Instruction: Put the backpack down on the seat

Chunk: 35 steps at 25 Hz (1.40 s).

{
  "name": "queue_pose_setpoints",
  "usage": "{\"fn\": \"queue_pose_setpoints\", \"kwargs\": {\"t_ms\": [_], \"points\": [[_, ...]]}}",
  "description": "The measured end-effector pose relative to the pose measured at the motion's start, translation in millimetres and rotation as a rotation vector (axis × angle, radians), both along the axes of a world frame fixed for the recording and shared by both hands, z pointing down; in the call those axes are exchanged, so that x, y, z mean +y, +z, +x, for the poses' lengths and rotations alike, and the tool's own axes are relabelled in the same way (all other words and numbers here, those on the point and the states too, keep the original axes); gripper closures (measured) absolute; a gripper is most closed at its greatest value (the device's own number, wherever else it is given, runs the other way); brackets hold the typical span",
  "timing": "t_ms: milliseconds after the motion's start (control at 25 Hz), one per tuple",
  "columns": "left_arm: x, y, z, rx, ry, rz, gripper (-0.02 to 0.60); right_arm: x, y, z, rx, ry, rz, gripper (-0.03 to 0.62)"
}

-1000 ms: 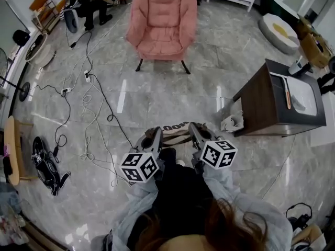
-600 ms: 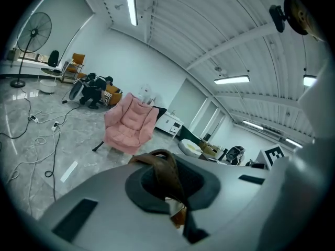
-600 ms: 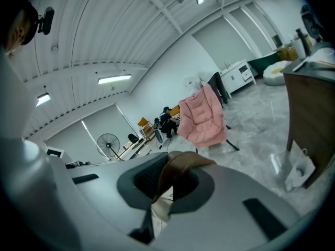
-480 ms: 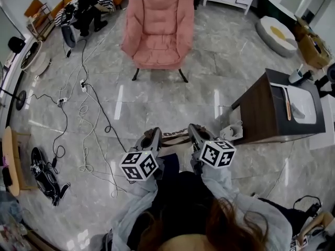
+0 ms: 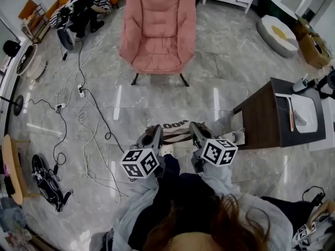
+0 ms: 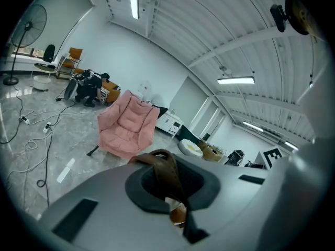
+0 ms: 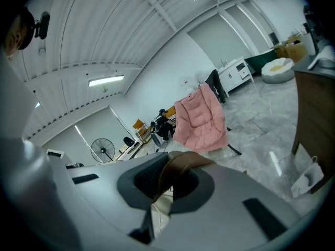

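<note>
Left gripper (image 5: 153, 135) first: its jaws are clamped tight on a brown strap (image 6: 166, 167), which loops up over the jaw tips in the left gripper view, so that side of the load is secure. Off to the left of this gripper, loose cables (image 5: 82, 111) trail across the marble floor (image 5: 172, 95), clear of the straight line ahead.

Between the two grippers hangs the backpack (image 5: 174, 126), a cream bag with dark lettering, slung just below and in front of the jaws and held off the floor by its straps alone.

Over to the right gripper (image 5: 196, 133): same story, jaws pinched closed on the second brown strap (image 7: 180, 167), with a strip of pale fabric showing underneath it in the right gripper view. To the right of this gripper stands a dark bench (image 5: 264, 114) with a white paper bag (image 5: 236, 136) at its foot.

Straight ahead of both grippers, well apart from them, waits the pink armchair (image 5: 158, 25), and its seat (image 5: 157, 60) is bare.

So where does the task stand? The pick-up looks done: both straps gripped, bag lifted. What I judge is left is the bigger half: cross the open floor to the chair, raise the bag over the front edge of the cushion, lower it until the cushion takes the weight, then open both sets of jaws. Nothing rests on the seat yet.
</note>
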State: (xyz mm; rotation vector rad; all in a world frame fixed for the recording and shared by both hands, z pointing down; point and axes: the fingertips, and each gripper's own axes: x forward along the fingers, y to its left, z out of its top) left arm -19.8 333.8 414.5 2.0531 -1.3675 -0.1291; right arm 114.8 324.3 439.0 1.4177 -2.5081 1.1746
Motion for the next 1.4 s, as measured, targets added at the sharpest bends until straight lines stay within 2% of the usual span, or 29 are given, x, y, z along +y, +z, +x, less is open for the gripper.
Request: {"fn": "queue_pose_setpoints", "kwargs": {"t_ms": [360,600,800,1040,1400], "points": [[-61.3,-6.2,-21.5,0.019,0.003,0.025,0.568,-55.4,-3.7,-20.1,0.016,0.002,0.01,0.577],[-88.6,-3.9,-34.9,0.011,0.014,0.036,0.568,-85.4,-6.1,-34.4,0.021,0.01,0.052,0.577],[-98.0,6.5,-35.3,0.017,0.019,-0.006,0.568,-88.1,12.7,-35.8,0.01,0.006,-0.019,0.577],[-115.3,24.7,-37.3,0.027,0.014,-0.054,0.569,-109.1,22.7,-36.4,0.019,0.015,-0.045,0.577],[-182.6,33.0,-34.7,0.004,0.013,-0.088,0.569,-178.4,31.7,-35.0,0.002,0.0,-0.083,0.577]]}}
